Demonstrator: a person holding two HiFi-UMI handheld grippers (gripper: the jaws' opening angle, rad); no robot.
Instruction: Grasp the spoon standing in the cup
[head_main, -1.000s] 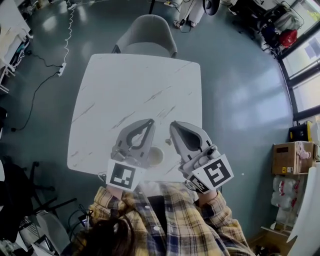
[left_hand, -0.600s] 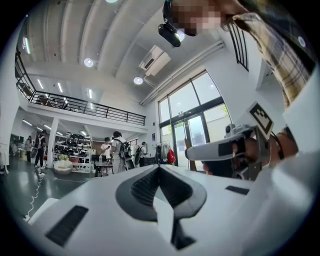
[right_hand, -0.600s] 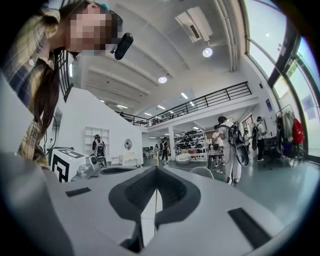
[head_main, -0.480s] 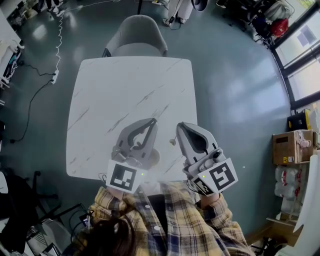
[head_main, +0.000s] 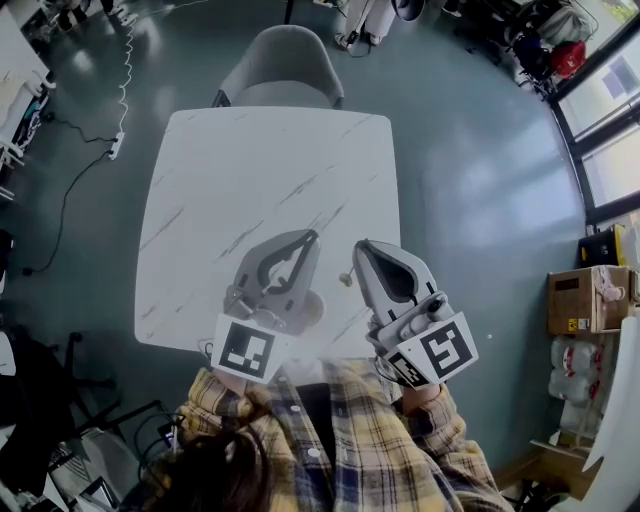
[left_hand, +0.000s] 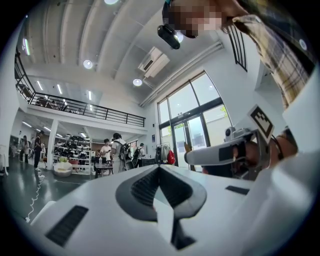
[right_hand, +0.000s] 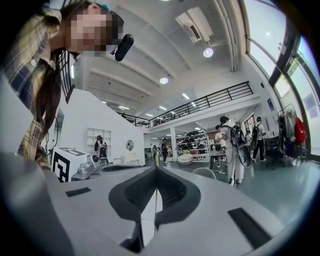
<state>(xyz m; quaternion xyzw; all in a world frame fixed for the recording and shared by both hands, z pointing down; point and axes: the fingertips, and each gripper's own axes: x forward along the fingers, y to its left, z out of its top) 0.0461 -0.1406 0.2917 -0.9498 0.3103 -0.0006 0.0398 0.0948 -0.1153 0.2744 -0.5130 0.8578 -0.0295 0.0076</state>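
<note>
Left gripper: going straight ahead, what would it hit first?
Probably nothing close: the left gripper points roughly level above the table; the right gripper sits off to its side. Depth is unclear.

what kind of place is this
Probably a big open office or showroom hall: a marble-look table and chair on a polished floor, a railed mezzanine, tall glass doors.
</note>
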